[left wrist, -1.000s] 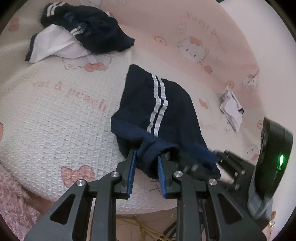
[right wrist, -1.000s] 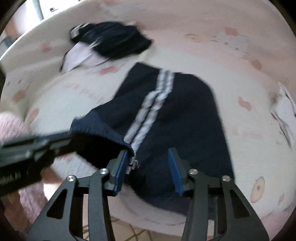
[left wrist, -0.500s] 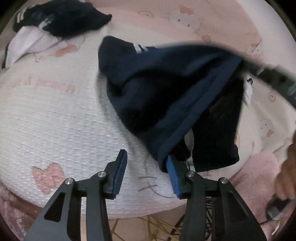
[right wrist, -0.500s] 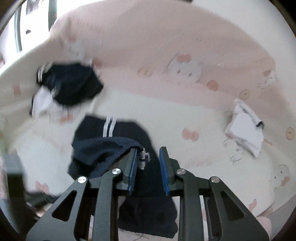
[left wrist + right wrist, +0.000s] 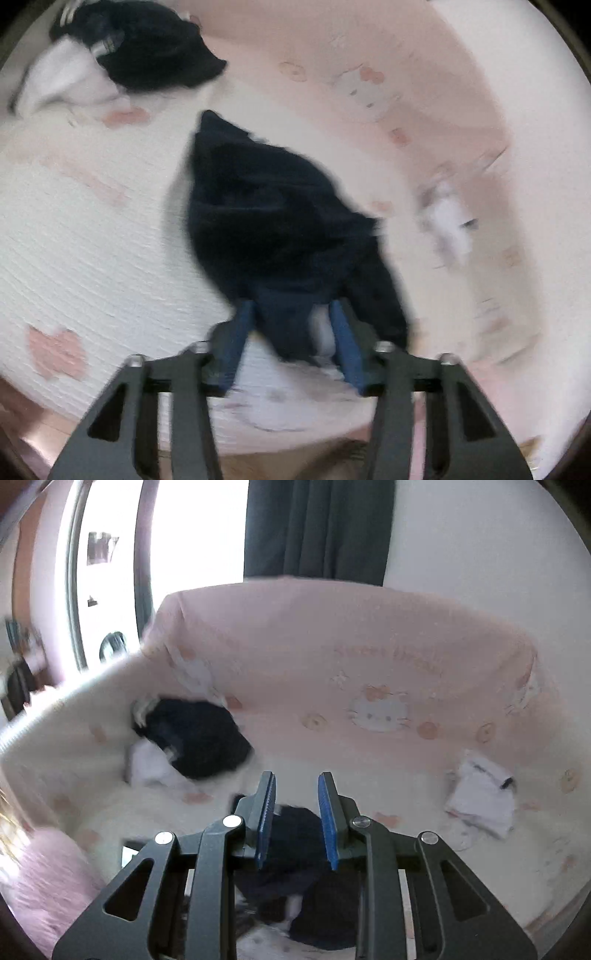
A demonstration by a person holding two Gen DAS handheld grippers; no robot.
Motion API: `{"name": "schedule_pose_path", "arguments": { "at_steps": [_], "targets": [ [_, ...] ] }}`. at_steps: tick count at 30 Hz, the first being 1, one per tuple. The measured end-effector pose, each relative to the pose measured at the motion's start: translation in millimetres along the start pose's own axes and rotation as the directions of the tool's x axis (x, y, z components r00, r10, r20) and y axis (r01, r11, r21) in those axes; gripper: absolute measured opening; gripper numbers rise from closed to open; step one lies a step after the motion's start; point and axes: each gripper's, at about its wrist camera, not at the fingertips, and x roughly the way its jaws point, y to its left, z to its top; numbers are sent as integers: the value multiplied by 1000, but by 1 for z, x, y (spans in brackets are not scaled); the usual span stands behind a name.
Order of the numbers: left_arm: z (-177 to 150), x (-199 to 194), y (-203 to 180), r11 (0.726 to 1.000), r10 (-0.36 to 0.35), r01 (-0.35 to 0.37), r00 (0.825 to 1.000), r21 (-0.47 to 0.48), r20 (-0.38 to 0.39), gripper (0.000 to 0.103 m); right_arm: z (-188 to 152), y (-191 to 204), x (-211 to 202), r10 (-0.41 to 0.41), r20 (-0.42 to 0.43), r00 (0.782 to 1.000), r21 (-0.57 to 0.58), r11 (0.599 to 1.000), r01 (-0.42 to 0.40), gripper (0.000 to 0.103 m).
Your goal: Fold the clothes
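I had the dark navy knit garment (image 5: 273, 221) lying crumpled on the white waffle-textured bed cover (image 5: 85, 236), its near edge drawn toward me and hanging off the front of the mattress. My left gripper (image 5: 291, 325) was closing, and between its blue pads I could see a bunched fold of that navy cloth, with a sliver of pale lining beside the right pad; the picture was too smeared for me to say the pads had bitten yet. My right gripper (image 5: 297, 812) sat high above the bed with its jaws nearly together and nothing between them; the same navy garment (image 5: 299, 878) showed below and behind its fingers, apart from them.

I judged the cloth soft, light and limp: it would sag and slide rather than hold any shape, and a thick bunch could slip out of a shallow pinch. The sensible holds seemed to be the hemmed edge or waistband, at two corners well apart, so the fabric could be stretched flat before folding.

Farther back lay a heap of dark and white clothes (image 5: 122, 62) near the pink cartoon-cat printed backrest cover (image 5: 369, 657), and a small folded white cloth (image 5: 480, 797) off to the right
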Motion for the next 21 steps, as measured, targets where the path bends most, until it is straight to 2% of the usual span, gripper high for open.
{"name": "schedule_pose_path", "arguments": {
  "at_steps": [3, 5, 8, 10, 12, 15, 17, 19, 21],
  "targets": [
    [-4, 10, 22, 997, 52, -55, 997, -51, -57, 22, -23, -5, 29, -19, -128, 992, 5, 1000, 20, 24],
    [-1, 10, 38, 994, 7, -14, 998, -113, -61, 22, -41, -12, 45, -16, -208, 978, 24, 999, 21, 24],
    [4, 2, 43, 991, -21, 19, 1000, -136, -20, 22, -67, -24, 66, -13, -316, 949, 50, 998, 30, 25],
    [7, -2, 43, 989, -39, 39, 999, -142, 4, 22, -77, -30, 75, -2, -360, 933, 51, 998, 22, 32],
    [7, -5, 43, 987, -56, 57, 998, -152, 13, 22, -82, -33, 82, 5, -377, 926, 33, 999, 8, 41],
    [1, -5, 45, 989, -64, 59, 997, -138, -33, 27, -85, -33, 98, -9, -408, 913, -48, 999, -12, 47],
    [-6, 8, 32, 992, -52, 44, 996, -116, -68, 36, -89, -30, 108, -61, -414, 908, -130, 991, 7, 50],
    [-12, 23, 13, 994, -70, 60, 993, -95, -96, 51, -91, -37, 116, -190, -398, 897, -224, 969, 105, 51],
    [-14, 31, -2, 996, -75, 69, 990, -53, -116, 54, -95, -62, 123, -269, -411, 871, -218, 957, 192, 57]
  ]
}}
